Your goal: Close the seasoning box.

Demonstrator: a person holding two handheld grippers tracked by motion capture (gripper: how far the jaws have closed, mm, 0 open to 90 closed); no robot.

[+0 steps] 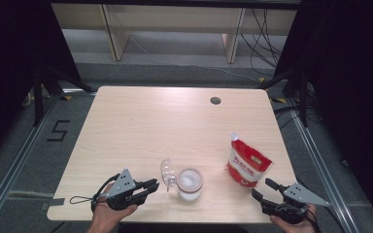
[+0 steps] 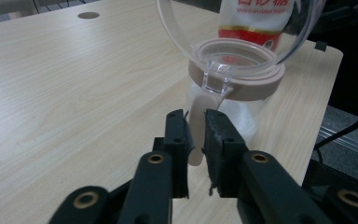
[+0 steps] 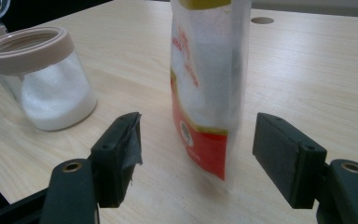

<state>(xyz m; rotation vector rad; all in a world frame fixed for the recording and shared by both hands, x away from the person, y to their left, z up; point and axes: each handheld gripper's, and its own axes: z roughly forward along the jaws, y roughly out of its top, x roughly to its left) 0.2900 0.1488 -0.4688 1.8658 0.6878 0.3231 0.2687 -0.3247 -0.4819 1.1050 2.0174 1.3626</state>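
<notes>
item: glass jar [image 1: 190, 186], near the front edge of the table, a little left of centre. clear body, about a third full of white granules, beige collar ring, mouth open. its clear domed lid [image 1: 167, 172] stands hinged up on the jar's left side, tilted away from the mouth.

item: beige tab [image 2: 197, 122], hanging down from the hinge clip below the collar. long axis close to vertical. it sits between the pads of the left gripper [image 2: 195, 140], which is clamped on it from both sides; the jaws stand narrow, with the tab as the sole filling. in the high view the left gripper [image 1: 144, 187] lies just left of the jar, pointing right at it.

item: red and white sugar pouch [image 1: 246, 165], standing upright right of the jar and apart from it, top corner cut open. long axis vertical, narrow edge turned toward the right gripper [image 3: 198, 140].

item: right gripper [image 1: 263, 188], at the front right corner, jaws wide, nothing touched. the pouch stands straight ahead of the gap, beyond the pads, not yet between them. this hand is by far the nearer to the pouch; a straight advance would probably bracket its lower half.

surface: pale wood-grain table [image 1: 141, 121], with a round cable hole [image 1: 215, 100] near the far edge.

room: dark curtains at both sides, grey floor, metal rails, a floor marking like a 5 [image 1: 58, 130] at left, loose cables [image 1: 267, 39] at far right, pale board legs behind the table.
</notes>
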